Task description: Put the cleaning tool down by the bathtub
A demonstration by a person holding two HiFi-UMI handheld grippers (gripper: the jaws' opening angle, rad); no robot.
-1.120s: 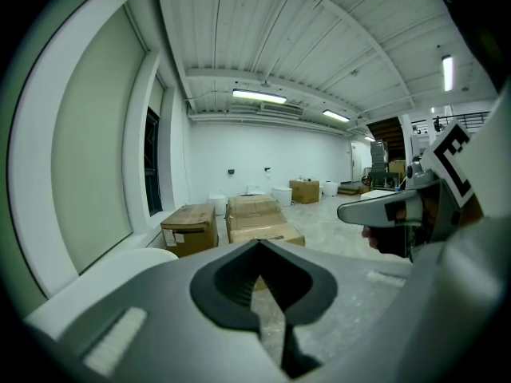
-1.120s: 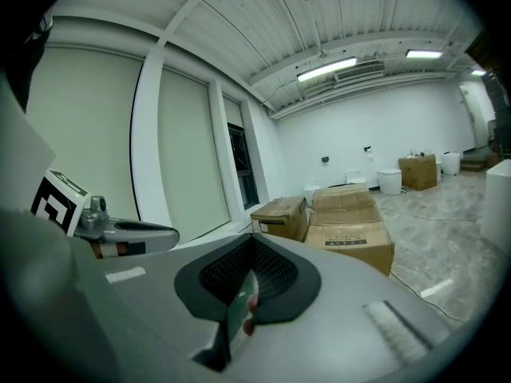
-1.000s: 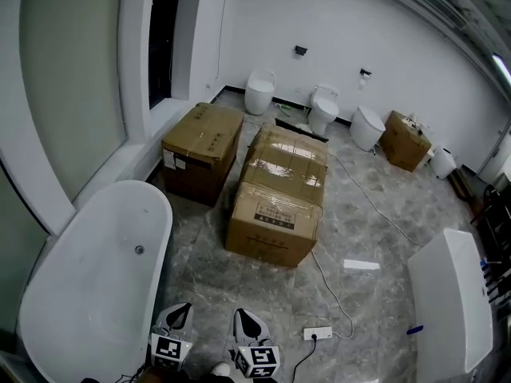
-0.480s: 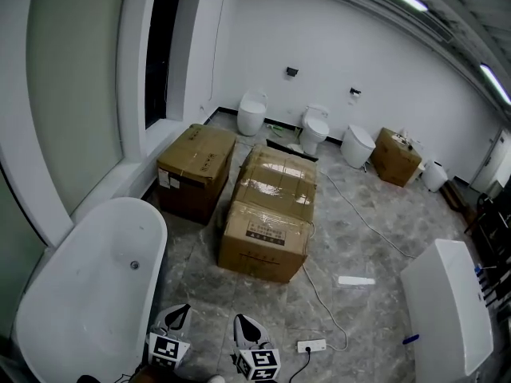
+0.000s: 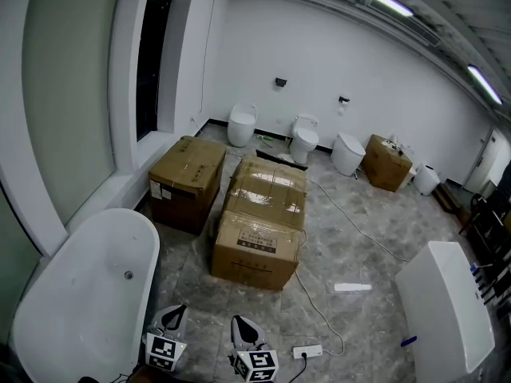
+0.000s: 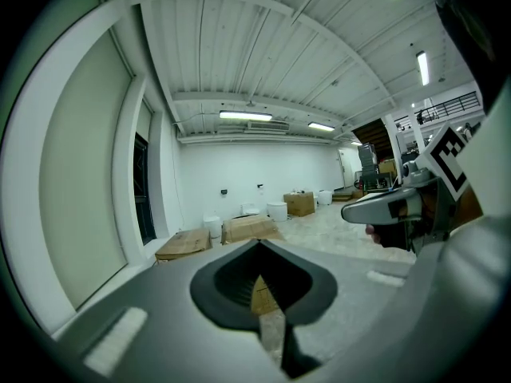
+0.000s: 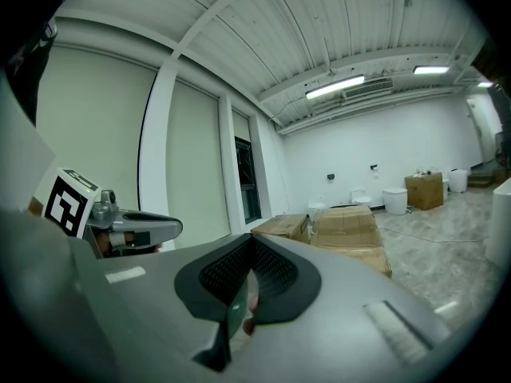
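Note:
The white bathtub (image 5: 76, 294) fills the lower left of the head view. My left gripper (image 5: 172, 318) and right gripper (image 5: 246, 330) are side by side at the bottom edge, just right of the tub's rim, both pointing up the room. In the left gripper view the left gripper (image 6: 259, 250) has its jaws closed to a thin slit with nothing held. The right gripper (image 7: 249, 246) looks the same in its own view, shut and empty. I cannot make out any cleaning tool in either gripper.
Three cardboard boxes (image 5: 257, 238) stand on the marble floor ahead. Toilets (image 5: 303, 140) line the far wall. A second white tub (image 5: 443, 309) with a small blue item (image 5: 408, 341) is at right. A power strip (image 5: 307, 351) and cable (image 5: 315, 306) lie near my right gripper.
The head view has tilted upward, so the boxes, tubs and far wall sit lower in frame. Both grippers stay shut at the bottom edge.

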